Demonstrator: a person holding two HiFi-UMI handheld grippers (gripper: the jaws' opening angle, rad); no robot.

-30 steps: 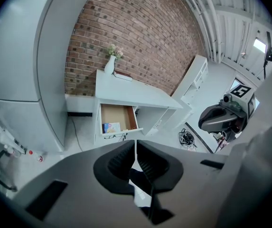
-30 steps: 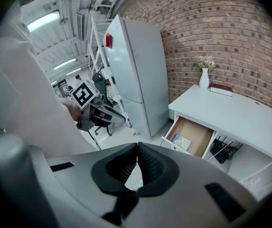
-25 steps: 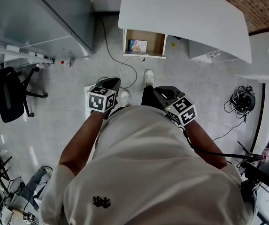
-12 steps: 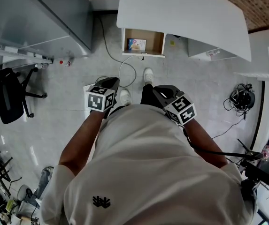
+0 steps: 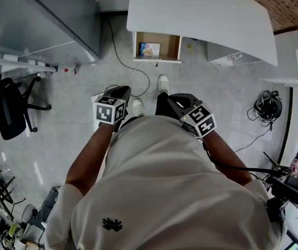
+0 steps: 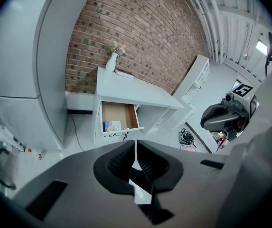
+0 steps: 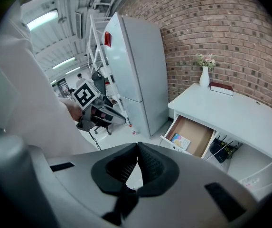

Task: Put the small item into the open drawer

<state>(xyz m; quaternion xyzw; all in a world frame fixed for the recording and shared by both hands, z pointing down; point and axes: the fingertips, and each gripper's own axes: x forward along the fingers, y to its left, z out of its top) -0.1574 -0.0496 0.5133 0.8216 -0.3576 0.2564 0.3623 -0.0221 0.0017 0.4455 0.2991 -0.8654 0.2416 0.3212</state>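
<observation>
The white desk (image 5: 201, 14) has its drawer (image 5: 172, 47) pulled open, showing a brown inside. A small colourful flat item (image 5: 149, 49) lies in the drawer's left part; it also shows in the left gripper view (image 6: 111, 126) and the right gripper view (image 7: 180, 140). My left gripper (image 5: 122, 90) and right gripper (image 5: 173, 100) are held close to the person's body, well back from the desk. In their own views both the left gripper (image 6: 136, 144) and the right gripper (image 7: 136, 146) are shut, with nothing between the pads.
A tall grey fridge (image 5: 44, 20) stands left of the desk. A black office chair (image 5: 8, 108) is at far left. A cable (image 5: 138, 77) trails on the floor below the drawer, and a cable bundle (image 5: 267, 108) lies at right. A vase (image 6: 111, 61) stands on the desk.
The desk and drawer have shifted slightly up and left in the head view. Both grippers stay by the body.
</observation>
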